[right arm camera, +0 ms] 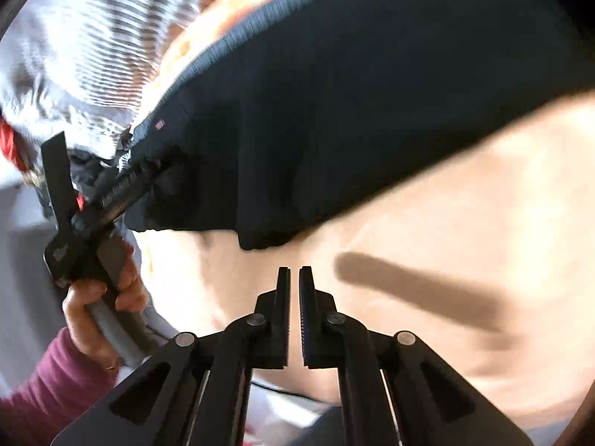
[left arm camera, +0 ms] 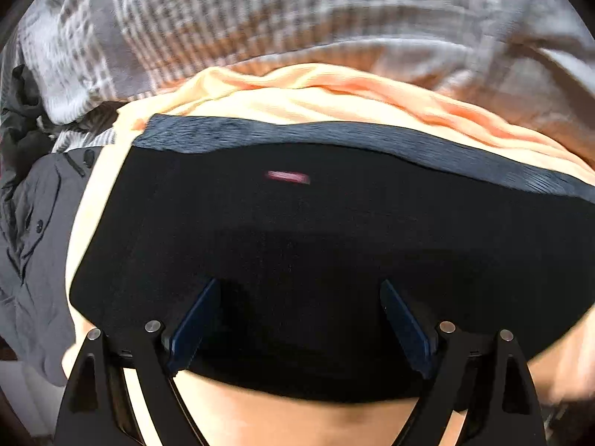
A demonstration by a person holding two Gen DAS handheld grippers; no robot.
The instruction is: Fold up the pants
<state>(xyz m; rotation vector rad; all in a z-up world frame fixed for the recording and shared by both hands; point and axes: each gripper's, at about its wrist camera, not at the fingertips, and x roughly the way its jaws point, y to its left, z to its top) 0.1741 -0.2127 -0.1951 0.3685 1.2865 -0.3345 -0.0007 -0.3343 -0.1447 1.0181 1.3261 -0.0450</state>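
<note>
Left wrist view: the peach sheet [left arm camera: 334, 104] fills the field, with a striped grey cover [left arm camera: 260, 15] at 12 o'clock. The black pants [left arm camera: 297, 230] lie flat on the sheet at centre, ribbed waistband [left arm camera: 334, 137] toward 12. They appear compactly folded; a final fold or smoothing probably remains. The left gripper [left arm camera: 297, 319] stands wide, fingers over the cloth at 6 o'clock, holding nothing. The right gripper [right arm camera: 295, 290] is nearly closed and empty, just short of the pants' edge.

Black gripper [right arm camera: 295, 273], silver screws, maroon sleeve [right arm camera: 48, 383].
</note>
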